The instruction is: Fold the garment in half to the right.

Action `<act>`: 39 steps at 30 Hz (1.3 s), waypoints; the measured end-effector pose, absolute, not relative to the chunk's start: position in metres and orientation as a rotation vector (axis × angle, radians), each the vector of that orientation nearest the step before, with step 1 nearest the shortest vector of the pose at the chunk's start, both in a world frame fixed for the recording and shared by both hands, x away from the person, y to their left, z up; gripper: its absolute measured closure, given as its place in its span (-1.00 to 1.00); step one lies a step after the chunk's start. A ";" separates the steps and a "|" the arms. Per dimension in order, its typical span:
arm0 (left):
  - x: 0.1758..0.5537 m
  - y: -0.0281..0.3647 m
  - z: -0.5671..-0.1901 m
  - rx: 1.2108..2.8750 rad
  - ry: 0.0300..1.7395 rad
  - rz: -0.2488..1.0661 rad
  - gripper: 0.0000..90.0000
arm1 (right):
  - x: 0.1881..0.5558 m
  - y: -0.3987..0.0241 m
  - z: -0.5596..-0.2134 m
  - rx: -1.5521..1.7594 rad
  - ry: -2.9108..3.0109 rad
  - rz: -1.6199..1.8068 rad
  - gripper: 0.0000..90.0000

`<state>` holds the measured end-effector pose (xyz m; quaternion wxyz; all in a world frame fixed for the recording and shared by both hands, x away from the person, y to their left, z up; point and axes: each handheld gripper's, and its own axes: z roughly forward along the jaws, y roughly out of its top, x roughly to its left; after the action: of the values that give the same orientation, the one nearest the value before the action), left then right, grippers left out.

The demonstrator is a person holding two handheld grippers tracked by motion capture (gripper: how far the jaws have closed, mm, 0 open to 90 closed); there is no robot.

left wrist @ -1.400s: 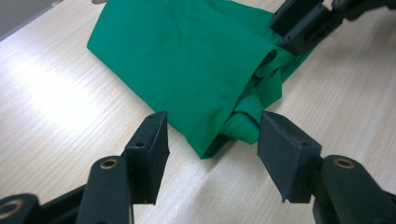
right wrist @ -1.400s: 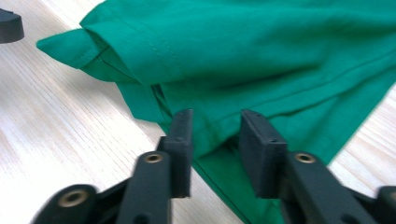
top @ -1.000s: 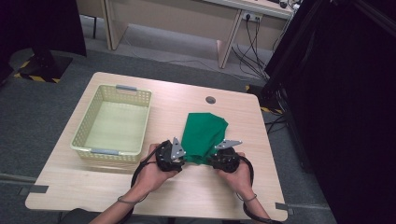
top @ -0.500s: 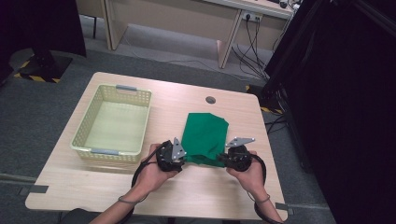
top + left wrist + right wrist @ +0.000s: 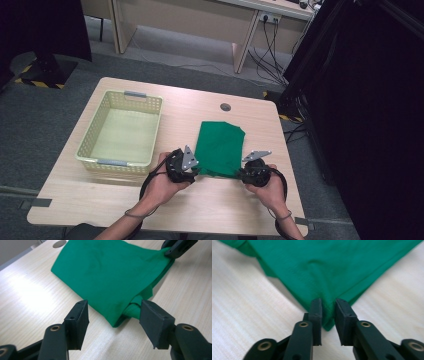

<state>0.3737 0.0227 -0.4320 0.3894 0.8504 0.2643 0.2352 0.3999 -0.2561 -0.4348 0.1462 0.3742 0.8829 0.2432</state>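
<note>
A folded green cloth (image 5: 220, 145) lies on the wooden table (image 5: 200, 210), to the right of the basket. My left gripper (image 5: 192, 168) is at the cloth's near left corner. In the left gripper view its jaws (image 5: 113, 307) stand open, with that corner (image 5: 117, 315) between them and untouched. My right gripper (image 5: 245, 172) is at the near right corner. Its jaws (image 5: 328, 302) are narrow and pinch the cloth (image 5: 324, 267), though they have just been opening a little. The left gripper view shows the right gripper (image 5: 175, 250) holding that corner slightly off the table.
A pale yellow plastic basket (image 5: 117, 162) stands empty on the table's left half. A round cable hole (image 5: 225, 106) sits behind the cloth. Bare wood runs along the front edge, below both hands. A dark curtain hangs close to the table's right side.
My right hand has shifted a little to the right with the cloth's corner in it, drawing the near edge wider. The left hand has stayed put.
</note>
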 end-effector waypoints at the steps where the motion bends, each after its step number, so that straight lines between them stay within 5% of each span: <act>1: 0.374 0.023 -0.431 2.157 0.678 0.603 -0.13 | 0.400 -0.257 -0.431 1.080 2.523 0.701 0.65; 6: 0.374 0.025 -0.429 2.132 0.693 0.620 -0.20 | 0.403 -0.254 -0.413 1.077 2.457 0.738 0.38; 15: 0.377 0.025 -0.429 2.125 0.709 0.639 -0.24 | 0.424 -0.228 -0.392 1.070 2.404 0.856 0.17; 24: 0.378 0.024 -0.433 2.128 0.720 0.642 -0.25 | 0.451 -0.194 -0.420 1.093 2.493 0.859 0.10; 39: 0.380 0.026 -0.433 2.140 0.721 0.657 -0.26 | 0.441 -0.169 -0.449 1.005 2.627 0.837 0.15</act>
<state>0.3802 0.0257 -0.4325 0.3848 0.8398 0.2830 0.2579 0.4415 -0.1686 -0.4495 0.1033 0.3406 0.8904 0.2836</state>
